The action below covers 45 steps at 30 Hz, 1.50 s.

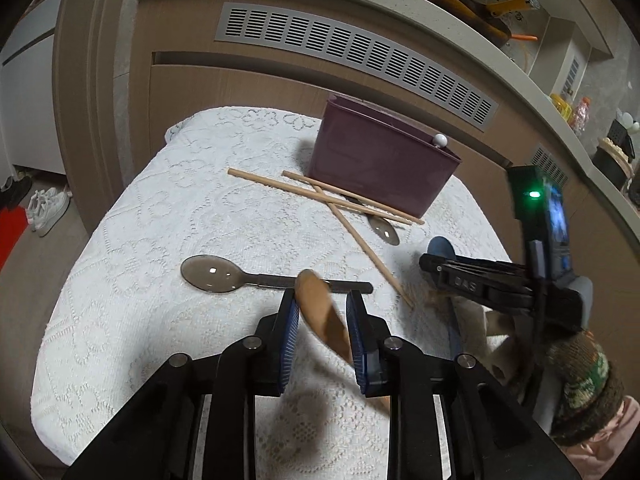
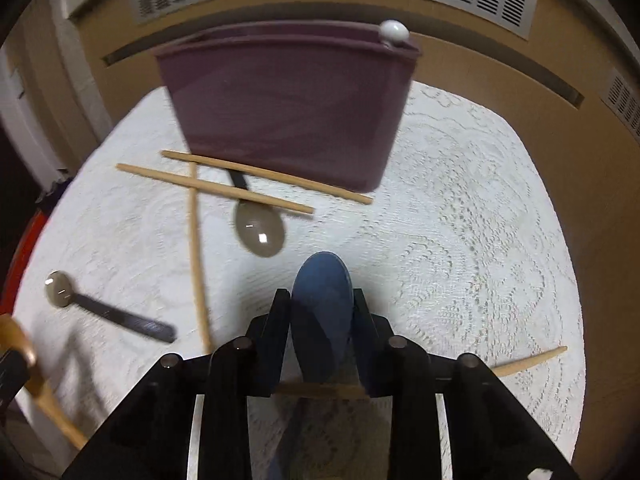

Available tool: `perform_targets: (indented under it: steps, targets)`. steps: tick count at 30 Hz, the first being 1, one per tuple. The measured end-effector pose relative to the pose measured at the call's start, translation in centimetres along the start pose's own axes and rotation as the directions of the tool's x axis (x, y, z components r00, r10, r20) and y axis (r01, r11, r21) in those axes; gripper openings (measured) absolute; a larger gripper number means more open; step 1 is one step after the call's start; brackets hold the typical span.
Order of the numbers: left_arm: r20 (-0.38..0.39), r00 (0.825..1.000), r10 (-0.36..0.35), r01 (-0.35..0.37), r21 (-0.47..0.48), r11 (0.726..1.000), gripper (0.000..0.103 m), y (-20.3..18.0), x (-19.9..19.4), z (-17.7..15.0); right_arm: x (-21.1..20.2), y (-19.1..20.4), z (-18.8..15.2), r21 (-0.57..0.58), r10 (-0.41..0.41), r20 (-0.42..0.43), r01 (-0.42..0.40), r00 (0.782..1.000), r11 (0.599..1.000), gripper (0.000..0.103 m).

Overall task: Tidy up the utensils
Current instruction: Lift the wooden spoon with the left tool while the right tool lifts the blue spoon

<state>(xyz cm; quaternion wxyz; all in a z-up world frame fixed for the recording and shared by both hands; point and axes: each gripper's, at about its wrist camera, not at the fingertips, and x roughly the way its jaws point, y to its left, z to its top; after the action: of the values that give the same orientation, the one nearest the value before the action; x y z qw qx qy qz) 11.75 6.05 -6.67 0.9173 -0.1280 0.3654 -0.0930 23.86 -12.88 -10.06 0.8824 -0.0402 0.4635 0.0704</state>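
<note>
Gripping a pale wooden spoon [image 1: 320, 316] between its blue-padded fingers [image 1: 290, 336], the left gripper [image 1: 323, 316] stands nearly closed, the spoon's bowl poking up past the fingertips and its handle running back under the right-hand pad. The right gripper [image 2: 322, 312] is likewise closed to a narrow gap around a blue plastic spoon [image 2: 322, 308], whose bowl sticks out forward beyond the black fingers [image 2: 276, 332]. Both utensils are lifted clear of the white lace cloth [image 1: 160, 240] covering the tabletop. Just beyond the left gripper lies a translucent grey spoon with a dark handle [image 1: 212, 274], flat on the cloth. Farther out, three light wooden chopsticks [image 1: 320, 194] lie crossed over one another, with a second grey spoon [image 2: 260, 232] under them. Behind these stands a tall purple plastic bin [image 1: 380, 164], a small white ball-topped thing [image 1: 440, 140] showing at its rim. One more chopstick [image 2: 528, 360] lies alone off to the right of the right gripper.
</note>
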Motion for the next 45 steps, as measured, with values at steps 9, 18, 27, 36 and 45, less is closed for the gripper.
perform_targets:
  steps: [9, 18, 27, 36, 45]
  targets:
    - [-0.038, 0.999, 0.005, -0.004, 0.014, 1.000, 0.020, -1.0, 0.7, -0.3, -8.0, -0.4, -1.2, -0.050, 0.055, 0.153, -0.048, 0.987, 0.998, 0.027]
    - [-0.184, 0.980, 0.075, -0.082, -0.032, 0.996, 0.029, -0.1, 3.3, -1.3, -13.6, -1.2, 0.5, -0.057, 0.092, 0.253, -0.080, 0.963, 0.995, 0.016]
    - [-0.261, 0.959, 0.109, -0.131, -0.070, 0.989, 0.049, 0.1, 3.2, -1.9, -13.1, -2.5, -1.1, -0.050, 0.112, 0.237, -0.103, 0.965, 0.993, 0.015]
    - [-0.235, 0.940, 0.247, -0.237, 0.072, 0.969, 0.047, -2.5, 6.4, -1.7, -11.9, -5.5, -3.7, 0.020, 0.116, 0.200, -0.123, 0.973, 0.992, 0.015]
    - [-0.135, 0.972, 0.194, -0.170, 0.170, 0.971, 0.031, -4.3, 5.8, -2.2, -9.7, -4.5, -6.9, -0.145, 0.225, 0.062, -0.215, 0.972, 0.966, 0.024]
